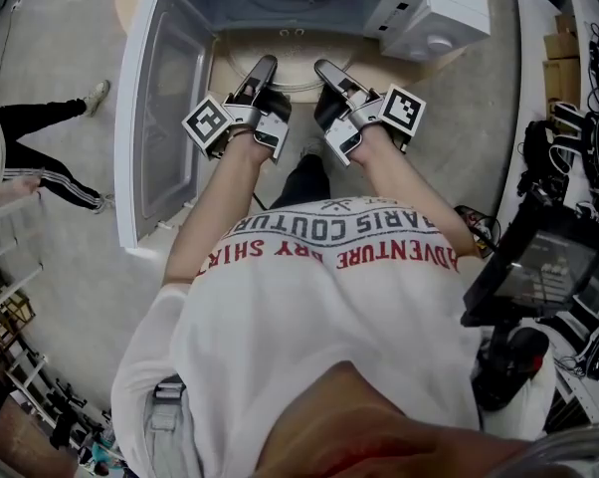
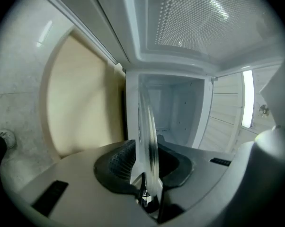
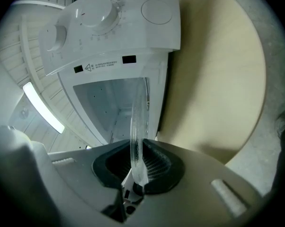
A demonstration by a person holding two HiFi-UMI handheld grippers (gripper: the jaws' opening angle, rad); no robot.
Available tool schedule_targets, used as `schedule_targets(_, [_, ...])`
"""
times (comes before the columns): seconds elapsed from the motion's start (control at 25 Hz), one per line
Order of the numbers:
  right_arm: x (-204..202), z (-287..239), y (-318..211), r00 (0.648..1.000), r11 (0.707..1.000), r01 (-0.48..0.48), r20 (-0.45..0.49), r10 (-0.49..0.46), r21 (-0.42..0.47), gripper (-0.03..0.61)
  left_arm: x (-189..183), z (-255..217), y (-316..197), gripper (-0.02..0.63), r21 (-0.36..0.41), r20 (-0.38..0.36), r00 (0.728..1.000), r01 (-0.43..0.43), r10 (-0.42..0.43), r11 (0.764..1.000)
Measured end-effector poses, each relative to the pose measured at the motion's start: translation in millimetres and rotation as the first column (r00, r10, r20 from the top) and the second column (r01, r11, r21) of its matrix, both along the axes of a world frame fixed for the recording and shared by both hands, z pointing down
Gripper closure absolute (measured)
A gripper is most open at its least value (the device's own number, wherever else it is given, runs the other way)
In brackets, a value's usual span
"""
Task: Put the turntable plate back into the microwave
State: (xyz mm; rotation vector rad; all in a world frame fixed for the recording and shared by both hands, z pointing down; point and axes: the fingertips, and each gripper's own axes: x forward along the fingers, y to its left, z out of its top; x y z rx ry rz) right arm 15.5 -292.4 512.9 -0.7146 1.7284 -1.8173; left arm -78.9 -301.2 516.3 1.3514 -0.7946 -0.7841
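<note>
Turntable plate is clear glass, and we have it clamped from both sides. Left gripper has its jaws closed on one rim, with the glass running edge-on up between the ribbed pads. Right gripper is closed the same way on the opposite rim. In the head view the two grippers sit side by side, close together and angled in toward each other, and the glass between them is barely visible. We hold the plate out in front of the microwave, level with its opening. Its far edge reaches toward the empty white cavity, but we can't tell whether it crosses the mouth. The door is swung fully open to our left. Two dials sit on the control panel beside the opening. The microwave stands on a round beige table over a grey floor. Far left, another person's legs in black striped trousers are in view.
</note>
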Motion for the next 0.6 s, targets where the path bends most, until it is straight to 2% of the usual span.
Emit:
schedule_targets(0.12, [-0.2,1.5,0.3,1.000,1.000,0.003,-0.007,-0.003,-0.006,0.543,1.5,-2.8,20.1,0.551,-0.013,0.007,1.000,0.003,-0.003,1.000])
schedule_targets(0.32, [-0.6,1.7,-1.1,1.000,1.000,-0.001,-0.008,0.001,-0.005,0.543,2.2,-3.7,24.6,0.564,-0.011,0.006,1.000,0.012,-0.012,1.000])
schedule_targets(0.6, [-0.2,1.9,-1.5,1.000,1.000,-0.002,-0.007,0.002,0.006,0.545,2.3,-4.0,24.5,0.575,0.013,-0.039,0.998,0.039,-0.039,0.999])
